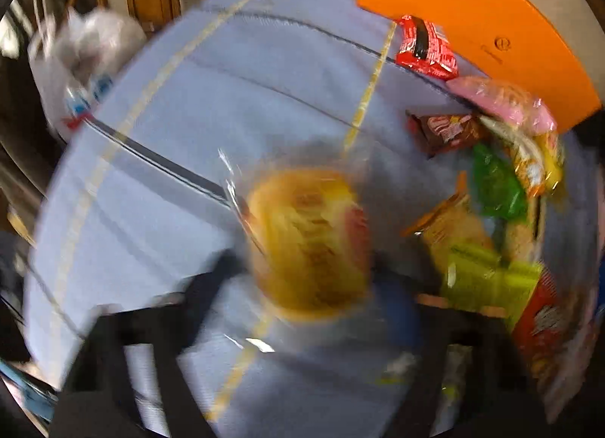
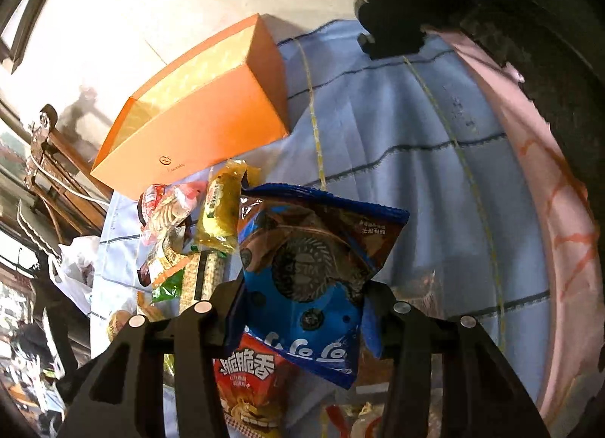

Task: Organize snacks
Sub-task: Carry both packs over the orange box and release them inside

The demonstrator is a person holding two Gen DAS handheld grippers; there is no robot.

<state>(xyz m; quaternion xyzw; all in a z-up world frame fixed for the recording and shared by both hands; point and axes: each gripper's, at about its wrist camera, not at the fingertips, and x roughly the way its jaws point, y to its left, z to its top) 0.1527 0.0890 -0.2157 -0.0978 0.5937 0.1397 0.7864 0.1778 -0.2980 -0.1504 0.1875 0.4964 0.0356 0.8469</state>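
**Two packets up, one box to fill**

The right tongs (image 2: 302, 298) are clamped on a blue cookie bag (image 2: 314, 268), gripping it by its lower half so the top flops free above the bench (image 2: 397, 135). The left tongs (image 1: 302, 268) appear closed on a yellow packet (image 1: 310, 241) in clear wrap, but that view is smeared by motion, so the grip there is a judgement, not a certainty.

The orange box (image 2: 211, 124) lies at the far side of the blue cloth, its open mouth facing up and to the left in the right wrist view. The remaining snacks sit in a loose pile (image 2: 181, 234) just in front of the box, among them a red packet (image 1: 425, 48), a brown one (image 1: 446, 132) and a green one (image 1: 499, 188).

The step in hand looks like carrying both packets to the box. To do it well:

- Bring one hand in at a time; the box mouth is narrow for two sets of tongs.
- Carry the cookie bag over the pile, not through it, since the dangling corner can drag lighter packets off the cloth.
- Lower each packet inside the walls before opening the tongs; crinkly film slides and may bounce out if dropped from above.
- Slow the left hand: the clear wrap is slippery, and a fast swing risks losing it.
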